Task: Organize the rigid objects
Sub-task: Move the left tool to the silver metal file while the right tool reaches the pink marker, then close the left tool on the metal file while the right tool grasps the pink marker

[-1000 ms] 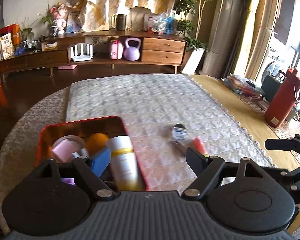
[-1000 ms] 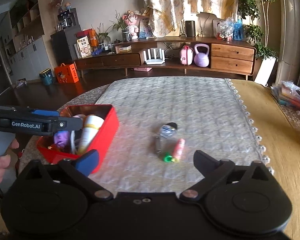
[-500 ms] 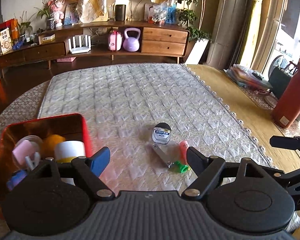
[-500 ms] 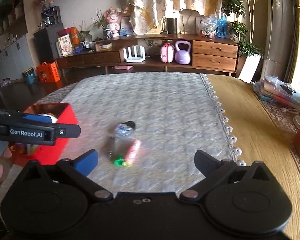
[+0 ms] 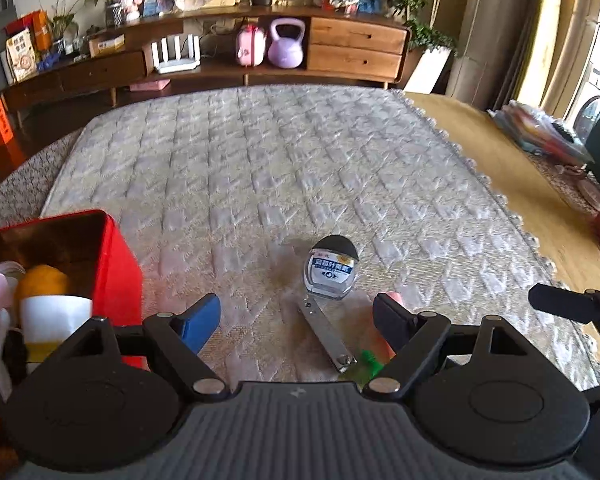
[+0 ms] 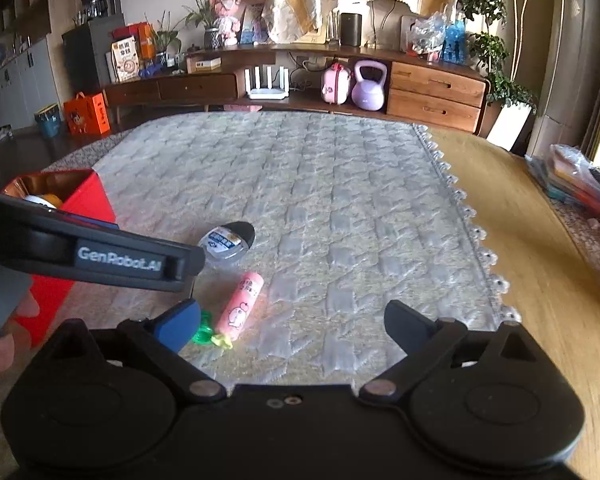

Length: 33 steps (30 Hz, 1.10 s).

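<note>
Now, view by view:

Left wrist, left claw: its two fingers stand well apart with nothing between them, low over the quilted cloth on the tabletop.
Left wrist, loose items: a small clear bottle with a black cap and blue label lies on its side just ahead; a flat metal strip runs from it toward the camera; a pink tube and a green bit show partly behind the right finger.
Left wrist, red tin: at the near left, open, glossy, straight-walled, already holding an orange ball, a white cylinder and other pieces.

Right wrist, right claw: fingers spread, gripping nothing, near the pink tube.
Right wrist, layout: the tube lies with its green end nearest the camera; the bottle sits just beyond it, partly behind the left claw's arm; the red tin is at the far left.

Step in hand, a judgement: likely picking up one of the loose items for the tin.
Doing it well: straddle the item squarely across its narrow width and close gently; the bottle is round and smooth and may roll or squirt out, while the thin strip lies flat against soft fabric and would need the fingertips pressed into the quilt.
Textures: padded, ridged cloth; hard plastic and metal items; bare wood to the right.
</note>
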### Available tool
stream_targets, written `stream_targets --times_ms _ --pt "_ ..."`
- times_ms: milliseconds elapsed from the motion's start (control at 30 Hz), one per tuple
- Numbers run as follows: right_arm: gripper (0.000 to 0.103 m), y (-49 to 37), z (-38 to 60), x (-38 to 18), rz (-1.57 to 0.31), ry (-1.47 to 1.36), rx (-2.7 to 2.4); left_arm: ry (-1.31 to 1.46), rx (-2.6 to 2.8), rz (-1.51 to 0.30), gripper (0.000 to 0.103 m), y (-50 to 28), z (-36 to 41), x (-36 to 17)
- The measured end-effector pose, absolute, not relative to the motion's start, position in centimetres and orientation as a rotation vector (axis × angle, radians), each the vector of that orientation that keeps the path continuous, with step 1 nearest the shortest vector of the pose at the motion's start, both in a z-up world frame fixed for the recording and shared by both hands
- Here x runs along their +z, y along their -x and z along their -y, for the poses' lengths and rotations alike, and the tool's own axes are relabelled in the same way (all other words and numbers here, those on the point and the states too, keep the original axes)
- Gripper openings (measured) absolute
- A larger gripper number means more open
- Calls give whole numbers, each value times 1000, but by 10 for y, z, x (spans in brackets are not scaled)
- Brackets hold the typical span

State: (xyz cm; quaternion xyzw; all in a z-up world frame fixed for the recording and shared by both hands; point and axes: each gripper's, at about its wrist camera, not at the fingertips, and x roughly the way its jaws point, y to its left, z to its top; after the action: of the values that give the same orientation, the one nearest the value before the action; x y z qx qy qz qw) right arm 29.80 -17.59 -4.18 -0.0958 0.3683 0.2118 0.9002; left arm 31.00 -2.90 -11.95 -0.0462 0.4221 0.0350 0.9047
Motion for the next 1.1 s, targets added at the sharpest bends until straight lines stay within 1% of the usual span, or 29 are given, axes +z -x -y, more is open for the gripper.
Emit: stream_targets --times_ms 133,200,267,333,400,533,600,633,700,733,800,833,867,900,967,1033,1067,1100 --pt "88 -306 167 -52 -771 219 436 109 86 -887 83 -317 29 -131" --pt "82 -309 164 -57 -777 222 437 115 89 -889 83 -318 29 -136" --pt "78 -311 161 -61 -782 222 438 120 92 -893 83 -318 30 -140" --pt "75 -312 159 -64 -790 227 445 118 96 -895 83 -318 31 -143" --pt "65 -312 158 -68 -796 239 445 120 99 -897 83 -318 31 -146" --pt "61 -312 160 -69 -787 236 457 104 105 -888 81 -316 33 -150" --pt "53 -311 161 -69 -776 241 468 103 113 -885 80 -316 32 -149" --pt "52 -310 162 -69 -772 242 473 101 121 -881 77 -315 32 -150" --pt "41 -310 167 -68 -766 237 487 92 131 -875 73 -314 33 -150" --pt "37 -310 171 -68 -764 234 487 85 136 -872 69 -314 33 -150" --pt "26 -313 176 -67 -765 221 487 76 137 -865 63 -311 32 -150" --pt "24 -314 178 -67 -767 212 485 70 139 -860 58 -310 33 -150" --pt "18 -315 180 -66 -769 207 483 61 139 -858 51 -309 34 -150" --pt "15 -315 182 -66 -772 202 480 52 135 -855 47 -308 35 -149" --pt "15 -315 184 -65 -777 191 483 38 112 -850 33 -307 39 -149" --pt "15 -312 184 -64 -777 193 483 27 99 -851 28 -306 43 -148" --pt "15 -311 185 -64 -778 192 483 28 91 -852 22 -305 43 -148" --pt "15 -310 186 -64 -780 188 483 35 82 -854 19 -305 44 -147"
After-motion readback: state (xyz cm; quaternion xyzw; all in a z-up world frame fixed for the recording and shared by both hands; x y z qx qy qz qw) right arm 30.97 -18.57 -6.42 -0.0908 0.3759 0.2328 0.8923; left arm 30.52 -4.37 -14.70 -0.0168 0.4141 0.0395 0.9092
